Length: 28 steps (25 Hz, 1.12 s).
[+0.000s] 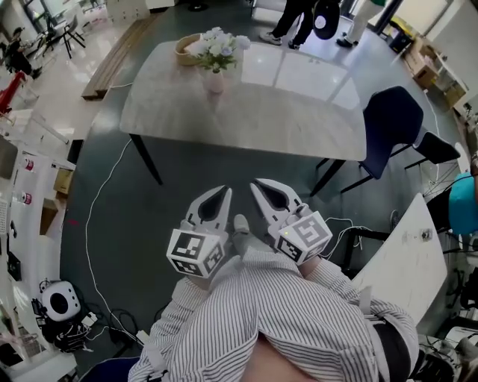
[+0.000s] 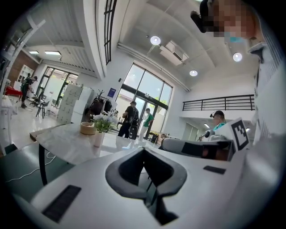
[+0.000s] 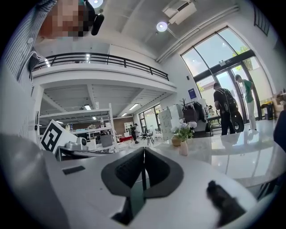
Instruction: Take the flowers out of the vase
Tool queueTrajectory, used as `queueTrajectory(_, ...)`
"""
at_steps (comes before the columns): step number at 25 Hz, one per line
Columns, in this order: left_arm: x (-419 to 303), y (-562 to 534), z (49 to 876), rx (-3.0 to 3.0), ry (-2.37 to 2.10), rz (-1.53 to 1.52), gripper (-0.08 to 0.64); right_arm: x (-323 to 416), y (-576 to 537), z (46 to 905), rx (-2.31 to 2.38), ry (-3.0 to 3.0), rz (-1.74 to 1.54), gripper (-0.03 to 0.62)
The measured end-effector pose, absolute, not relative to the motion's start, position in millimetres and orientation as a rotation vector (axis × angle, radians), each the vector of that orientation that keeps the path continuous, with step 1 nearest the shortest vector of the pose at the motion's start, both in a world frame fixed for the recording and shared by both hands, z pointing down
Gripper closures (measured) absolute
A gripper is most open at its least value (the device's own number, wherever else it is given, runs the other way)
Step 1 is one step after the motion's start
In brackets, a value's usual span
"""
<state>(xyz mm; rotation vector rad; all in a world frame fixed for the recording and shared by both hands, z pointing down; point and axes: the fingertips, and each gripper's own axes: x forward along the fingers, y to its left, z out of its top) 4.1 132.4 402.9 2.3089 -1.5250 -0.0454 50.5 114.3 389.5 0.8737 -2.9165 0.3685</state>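
Observation:
A small pink vase (image 1: 214,80) with white flowers (image 1: 219,46) stands near the far left end of a marble table (image 1: 299,112). Both grippers hover side by side over the floor, well short of the table's near edge, and point toward it. My left gripper (image 1: 222,191) is shut and empty, and so is my right gripper (image 1: 256,183). In the left gripper view the vase (image 2: 98,139) and flowers (image 2: 103,125) sit far off, left of the closed tips (image 2: 144,149). In the right gripper view the vase (image 3: 183,148) stands far beyond the closed tips (image 3: 144,149), to their right.
A wooden bowl (image 1: 186,49) sits just behind the flowers. A dark blue chair (image 1: 391,123) stands at the table's right end and a white table (image 1: 403,254) at the near right. People (image 1: 299,19) stand beyond the table. A cable (image 1: 97,209) runs across the floor on the left.

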Motion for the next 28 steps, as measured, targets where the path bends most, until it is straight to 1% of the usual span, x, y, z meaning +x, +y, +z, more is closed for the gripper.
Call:
queueTrajectory(8,-1,40,391,2.321,-1.562,-0.047,0.548,57,15,370,0.951,-2.971,0.34,0.577)
queueTrajectory(15,13,-17,391,2.335,-1.571,-0.038,0.548,61,-38,366,0.928,-3.005,0.324,0.577)
queueTrajectory(21,20,-34,396,2.304,-1.579,-0.012,0.548,68,-65,370,0.957,-3.011,0.367,0.577)
queueTrajectory(28,12,-41,405,2.273,-1.587,0.012,0.548,50,-72,379,0.865,-3.015,0.422,0.577)
